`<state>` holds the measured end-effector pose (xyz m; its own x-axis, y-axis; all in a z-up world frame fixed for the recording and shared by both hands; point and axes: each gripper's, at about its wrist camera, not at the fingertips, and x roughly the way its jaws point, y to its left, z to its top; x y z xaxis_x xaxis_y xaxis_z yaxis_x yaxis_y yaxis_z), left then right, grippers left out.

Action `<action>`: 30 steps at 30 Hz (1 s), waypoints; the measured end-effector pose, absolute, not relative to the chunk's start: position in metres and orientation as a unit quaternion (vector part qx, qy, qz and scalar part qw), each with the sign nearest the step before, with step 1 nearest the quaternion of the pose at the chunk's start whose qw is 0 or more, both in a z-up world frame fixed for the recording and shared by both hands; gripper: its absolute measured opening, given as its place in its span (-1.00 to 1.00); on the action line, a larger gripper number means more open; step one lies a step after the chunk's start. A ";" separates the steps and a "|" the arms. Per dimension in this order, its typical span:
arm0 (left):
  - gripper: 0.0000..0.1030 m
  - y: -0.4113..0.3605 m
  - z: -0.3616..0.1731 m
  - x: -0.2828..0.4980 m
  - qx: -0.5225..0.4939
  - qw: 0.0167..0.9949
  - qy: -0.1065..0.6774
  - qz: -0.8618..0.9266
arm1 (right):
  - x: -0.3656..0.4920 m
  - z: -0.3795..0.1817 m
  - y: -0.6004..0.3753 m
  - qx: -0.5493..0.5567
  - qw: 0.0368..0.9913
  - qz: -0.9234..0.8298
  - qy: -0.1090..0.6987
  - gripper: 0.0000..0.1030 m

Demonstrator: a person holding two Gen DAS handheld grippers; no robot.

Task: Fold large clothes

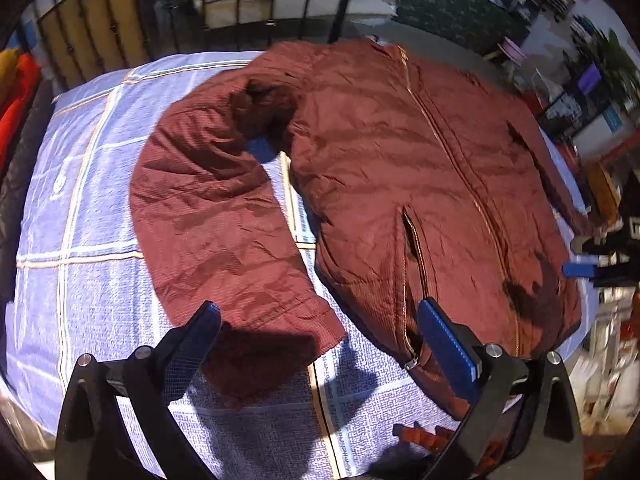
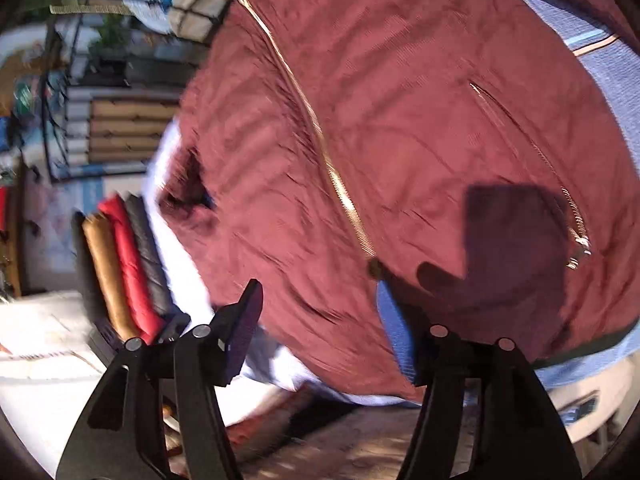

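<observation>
A maroon zip-up jacket (image 1: 400, 152) lies front up on a blue checked cloth (image 1: 80, 200). Its sleeve (image 1: 216, 208) curves toward me, and the cuff (image 1: 296, 320) ends between the fingers of my left gripper (image 1: 320, 320). That gripper is open, pointing steeply down, with its pads off the fabric. In the right wrist view the jacket (image 2: 400, 100) fills the frame, with the gold main zipper (image 2: 320, 140) and a pocket zipper (image 2: 560, 192). My right gripper (image 2: 320, 316) is open over the jacket's edge, gripping nothing. One of its blue pads (image 1: 576, 269) shows at the jacket's right side.
Folded tan, red and black jackets (image 2: 124, 264) are stacked beside the table. A dark metal railing (image 1: 240, 0) stands behind the table's far edge. Patterned floor (image 2: 340, 440) lies below the near edge, and cluttered shelves (image 1: 580, 80) are off to the right.
</observation>
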<state>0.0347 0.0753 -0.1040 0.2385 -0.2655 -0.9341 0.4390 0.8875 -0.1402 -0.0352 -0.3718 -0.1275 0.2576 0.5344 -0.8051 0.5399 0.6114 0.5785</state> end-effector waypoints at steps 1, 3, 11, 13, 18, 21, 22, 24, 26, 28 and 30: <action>0.88 0.067 -0.114 0.032 0.094 0.776 0.576 -0.240 | -0.043 -0.125 -0.368 0.424 0.663 -0.006 0.616 0.17; 0.88 0.051 -0.137 0.031 0.114 0.754 0.588 -0.268 | -0.052 -0.129 -0.365 0.415 0.663 -0.019 0.623 0.17; 0.55 -0.005 -0.181 0.052 0.089 0.723 0.615 -0.302 | -0.099 -0.113 -0.344 0.428 0.656 -0.043 0.621 0.17; -0.12 -0.040 -0.171 0.049 0.141 0.709 0.609 -0.327 | -0.113 -0.108 -0.351 0.425 0.660 -0.052 0.617 0.17; -0.60 -0.121 -0.105 0.066 0.150 0.744 0.539 -0.365 | -0.134 -0.106 -0.382 0.436 0.668 -0.095 0.596 0.17; -0.51 -0.144 -0.084 0.093 0.082 0.747 0.561 -0.347 | -0.141 -0.102 -0.403 0.438 0.671 -0.123 0.585 0.17; -0.37 -0.149 -0.086 0.102 0.055 0.735 0.580 -0.348 | -0.144 -0.102 -0.411 0.441 0.669 -0.132 0.583 0.17; 0.10 -0.148 -0.095 0.110 0.032 0.719 0.594 -0.359 | -0.152 -0.103 -0.426 0.446 0.663 -0.153 0.582 0.21; 0.08 -0.140 -0.103 0.107 0.076 0.721 0.593 -0.351 | -0.160 -0.102 -0.438 0.444 0.663 -0.168 0.579 0.36; 0.11 -0.116 -0.107 0.098 0.082 0.719 0.595 -0.350 | -0.170 -0.101 -0.452 0.431 0.669 -0.185 0.577 0.38; 0.48 -0.074 -0.101 0.087 0.076 0.727 0.591 -0.341 | -0.178 -0.107 -0.463 0.414 0.669 -0.196 0.585 0.38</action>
<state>0.0869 -0.0740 -0.1015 0.0673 -0.4055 -0.9116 0.5863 0.7553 -0.2927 -0.1783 -0.4625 -0.1069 0.2393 0.2213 -0.9454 0.7470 0.5800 0.3249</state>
